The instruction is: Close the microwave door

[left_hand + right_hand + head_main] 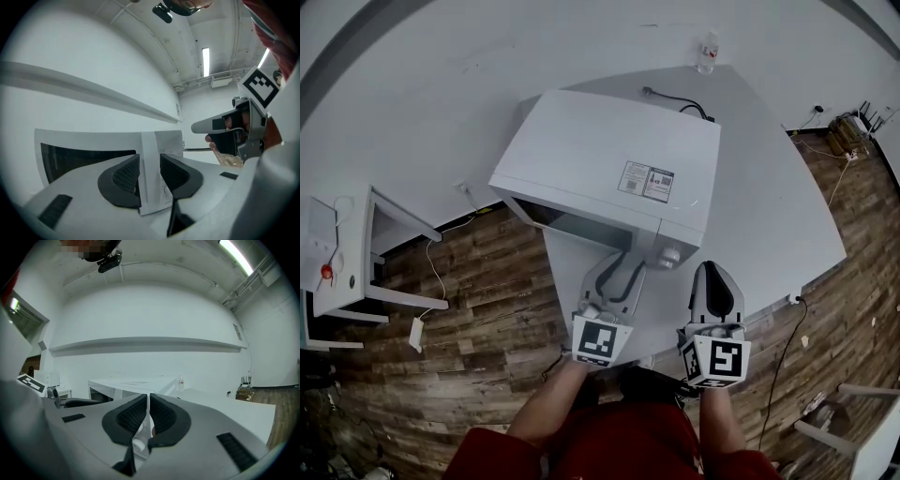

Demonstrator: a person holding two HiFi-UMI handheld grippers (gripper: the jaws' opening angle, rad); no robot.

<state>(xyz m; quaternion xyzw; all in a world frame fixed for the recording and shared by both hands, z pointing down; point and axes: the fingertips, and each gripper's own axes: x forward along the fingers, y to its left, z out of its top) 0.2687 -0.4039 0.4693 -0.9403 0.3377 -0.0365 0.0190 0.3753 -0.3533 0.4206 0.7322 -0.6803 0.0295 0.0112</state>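
— What stands around the microwave [600,155]?
— It sits on a white tabletop [769,216], with its front toward the person. A black cable [675,98] trails behind it, and further back stands a small clear bottle [707,52]. To the microwave's left, on the wooden floor [487,281], is a white side table [347,244].
— And the door?
— The door [567,223], with its dark window, takes the left part of the microwave's front and looks flush with it. The steep angle keeps me from being sure. Knobs [668,255] sit to the right of the door.
— Anything in the way?
— Only the claws. The left claw [150,174] is just before the microwave's front, jaws about half apart and gripping nothing, with the door's edge showing in the gap. The right claw [148,411], before the microwave's right corner, has its pads almost together and is empty.
— What's hidden?
— The microwave's inside. I also cannot tell whether the left claw touches the front.
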